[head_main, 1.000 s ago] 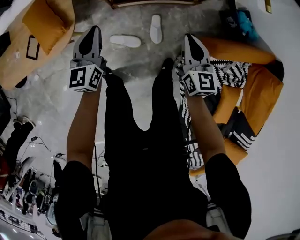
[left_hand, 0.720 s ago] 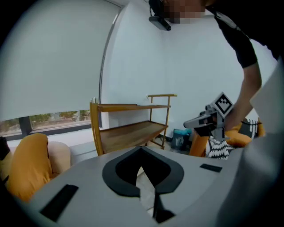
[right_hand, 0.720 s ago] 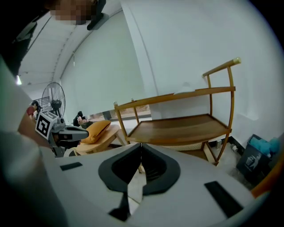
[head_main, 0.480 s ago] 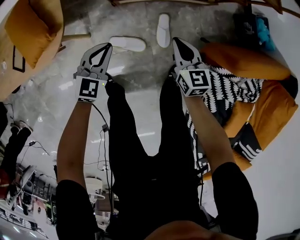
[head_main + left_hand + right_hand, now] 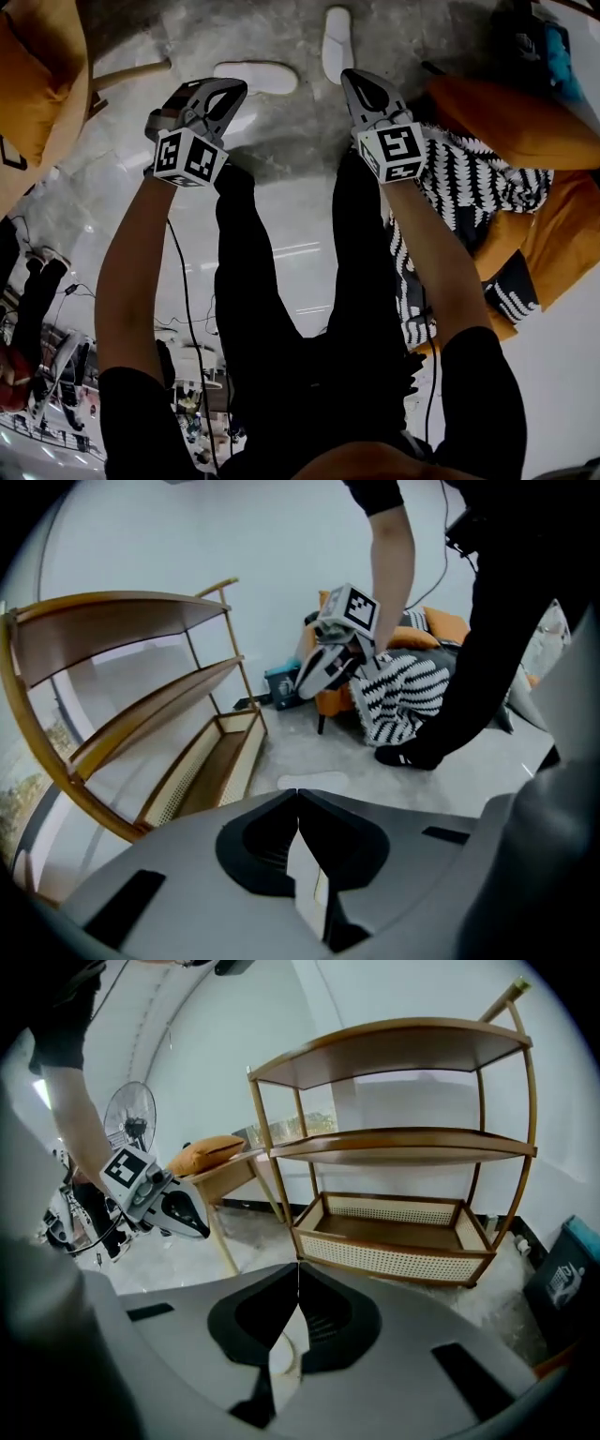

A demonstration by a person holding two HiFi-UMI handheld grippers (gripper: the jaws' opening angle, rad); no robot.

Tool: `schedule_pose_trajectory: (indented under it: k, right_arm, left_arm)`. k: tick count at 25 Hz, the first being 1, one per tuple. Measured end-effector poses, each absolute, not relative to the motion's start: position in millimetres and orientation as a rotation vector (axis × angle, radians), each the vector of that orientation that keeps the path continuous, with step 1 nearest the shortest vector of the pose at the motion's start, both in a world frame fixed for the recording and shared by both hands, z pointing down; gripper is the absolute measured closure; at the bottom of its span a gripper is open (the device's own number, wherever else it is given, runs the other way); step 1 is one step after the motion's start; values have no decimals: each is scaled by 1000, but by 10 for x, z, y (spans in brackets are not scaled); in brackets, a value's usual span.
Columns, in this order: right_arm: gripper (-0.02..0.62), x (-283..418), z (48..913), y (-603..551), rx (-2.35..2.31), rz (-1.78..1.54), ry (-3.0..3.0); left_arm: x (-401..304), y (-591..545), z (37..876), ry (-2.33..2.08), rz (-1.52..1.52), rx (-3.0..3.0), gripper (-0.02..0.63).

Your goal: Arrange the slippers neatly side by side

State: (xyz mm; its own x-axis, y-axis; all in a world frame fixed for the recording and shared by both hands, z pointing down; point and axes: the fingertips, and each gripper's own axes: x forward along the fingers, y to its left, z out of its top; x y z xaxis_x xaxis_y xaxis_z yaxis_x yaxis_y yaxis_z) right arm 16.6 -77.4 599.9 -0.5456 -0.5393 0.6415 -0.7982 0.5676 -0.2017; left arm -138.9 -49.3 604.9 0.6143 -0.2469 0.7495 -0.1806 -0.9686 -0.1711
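2 slippers [image 5: 255,77] apart, angled; left gripper [image 5: 232,90], right gripper [image 5: 350,77] closed, empty.

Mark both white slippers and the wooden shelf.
crosswise slipper [image 5: 267,75], head view, middle of its top
lengthwise slipper [image 5: 337,37], head view, middle of its top
wooden shelf [image 5: 403,1145], right gripper view, front edge of middle board

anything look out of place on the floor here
Yes. In the head view, the left slipper lies crosswise, while the right slipper lies lengthwise, roughly at a right angle to it and apart from it. They look like a white pair, yet they are not side by side.
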Motion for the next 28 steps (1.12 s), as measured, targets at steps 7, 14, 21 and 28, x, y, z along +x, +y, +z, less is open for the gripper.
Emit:
schedule_pose_trajectory:
  k: [7,14,21,28]
  right_arm:
    - [565,255,6620,-644,982,691,-2246]
    - [565,248,7264,-496,900,698,-2237]
    - [565,244,7620,-647,880,670,-2248]
    - [563,187,7847,-768,863,670,-2260]
  left_arm:
    - [-1457,-287,6866,-57,-1434,-2535,589]
    - [-1510,-83,7635,-369,-1518,-2366,588]
    - [-1590,7,8251,-557,-1546,-2228,516]
    - [-1660,20,8671,-651,-1536,-2136,497]
